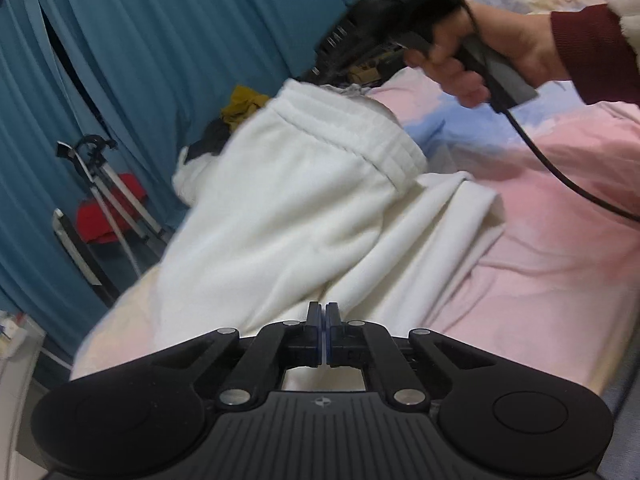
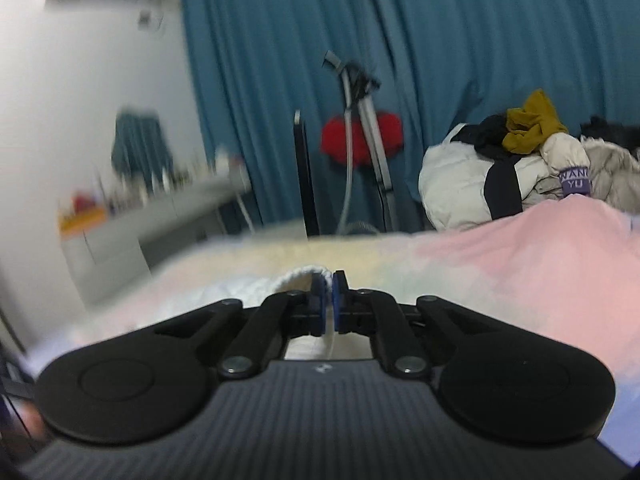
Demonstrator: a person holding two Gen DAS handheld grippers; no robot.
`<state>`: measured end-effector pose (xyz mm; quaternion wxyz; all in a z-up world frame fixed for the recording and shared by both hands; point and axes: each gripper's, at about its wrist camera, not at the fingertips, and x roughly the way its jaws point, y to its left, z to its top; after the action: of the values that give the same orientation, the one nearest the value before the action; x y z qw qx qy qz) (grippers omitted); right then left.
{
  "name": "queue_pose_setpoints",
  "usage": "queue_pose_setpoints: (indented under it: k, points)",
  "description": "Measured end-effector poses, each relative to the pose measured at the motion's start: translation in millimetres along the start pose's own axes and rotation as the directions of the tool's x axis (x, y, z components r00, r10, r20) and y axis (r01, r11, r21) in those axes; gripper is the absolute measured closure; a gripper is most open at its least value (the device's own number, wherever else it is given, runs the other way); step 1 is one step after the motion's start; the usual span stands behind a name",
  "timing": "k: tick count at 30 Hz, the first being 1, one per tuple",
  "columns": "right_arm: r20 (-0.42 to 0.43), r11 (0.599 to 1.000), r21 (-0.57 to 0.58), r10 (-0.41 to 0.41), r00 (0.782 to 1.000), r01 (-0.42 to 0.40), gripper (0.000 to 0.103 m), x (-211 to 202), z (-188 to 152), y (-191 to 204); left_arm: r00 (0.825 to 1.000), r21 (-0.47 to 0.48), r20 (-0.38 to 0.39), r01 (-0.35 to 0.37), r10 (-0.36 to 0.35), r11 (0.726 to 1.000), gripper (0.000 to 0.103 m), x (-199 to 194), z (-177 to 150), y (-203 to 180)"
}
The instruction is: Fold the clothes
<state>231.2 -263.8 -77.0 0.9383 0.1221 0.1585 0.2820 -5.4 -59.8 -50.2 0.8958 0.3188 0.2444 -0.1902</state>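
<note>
White fleece trousers (image 1: 288, 208) with a ribbed waistband lie partly lifted over a pink and blue bed sheet (image 1: 560, 240). My left gripper (image 1: 324, 308) is shut on the near edge of the trousers. My right gripper, seen in the left wrist view (image 1: 320, 76), is held by a hand at the waistband's far end and lifts it. In the right wrist view the right gripper (image 2: 329, 280) is shut on a white ribbed edge of the trousers (image 2: 296, 274). The view is blurred.
A pile of clothes (image 2: 512, 168) with a mustard garment (image 2: 532, 122) lies at the bed's far side. A tripod (image 2: 360, 136), a red item (image 2: 360, 140) and blue curtains (image 2: 440, 40) stand behind. A cluttered white cabinet (image 2: 120, 232) is at left.
</note>
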Motion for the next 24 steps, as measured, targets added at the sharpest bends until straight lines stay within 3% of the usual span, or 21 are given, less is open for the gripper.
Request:
queue_pose_setpoints:
  k: [3,5,7,11,14,18,20,22,24]
  points:
    - [-0.018,0.985,0.134,-0.104,0.994,0.105,0.1,7.7,4.0,-14.0,0.999,-0.019,-0.006,0.031,-0.031,0.999,0.103,-2.0,-1.0,1.0]
    - [-0.039,0.941,0.258,-0.217,0.975,0.219,0.1,11.3,-0.5,-34.4,0.999,-0.023,-0.009,0.04,-0.041,0.999,0.103,-2.1,-1.9,0.7]
    - [-0.071,0.897,0.352,-0.259,0.963,0.267,0.1,10.6,-7.7,-56.1,0.999,-0.035,-0.015,0.031,-0.032,0.999,0.103,0.0,-3.3,2.7]
    - [-0.08,0.88,0.398,-0.25,0.965,0.261,0.1,-2.7,-13.2,-77.5,1.0,-0.058,-0.016,0.006,-0.006,0.998,0.091,-0.3,-5.4,6.4]
    - [-0.057,0.889,0.418,-0.177,0.983,0.184,0.097,-20.0,-6.7,-76.7,0.999,-0.033,-0.01,-0.032,0.031,0.999,0.065,1.3,-4.6,4.6]
    - [-0.08,0.882,0.467,-0.027,0.996,0.062,0.096,-35.6,-9.9,-64.8,0.999,-0.016,-0.018,-0.032,0.032,0.999,0.062,6.2,-3.5,1.7]
    - [-0.132,0.881,0.466,-0.018,0.991,0.078,0.095,-40.8,-14.3,-51.1,1.0,-0.039,-0.009,-0.011,0.01,0.999,0.061,5.8,-1.7,4.5]
    - [-0.175,0.855,0.501,-0.05,0.983,0.132,0.095,-47.1,-22.7,-39.3,1.0,-0.085,0.012,0.022,-0.021,0.996,0.056,2.3,1.1,10.6]
    - [-0.187,0.822,0.554,-0.03,0.982,0.13,0.095,-53.3,-31.7,-28.7,0.997,-0.158,0.05,0.068,-0.061,0.985,0.051,-5.1,5.1,20.8]
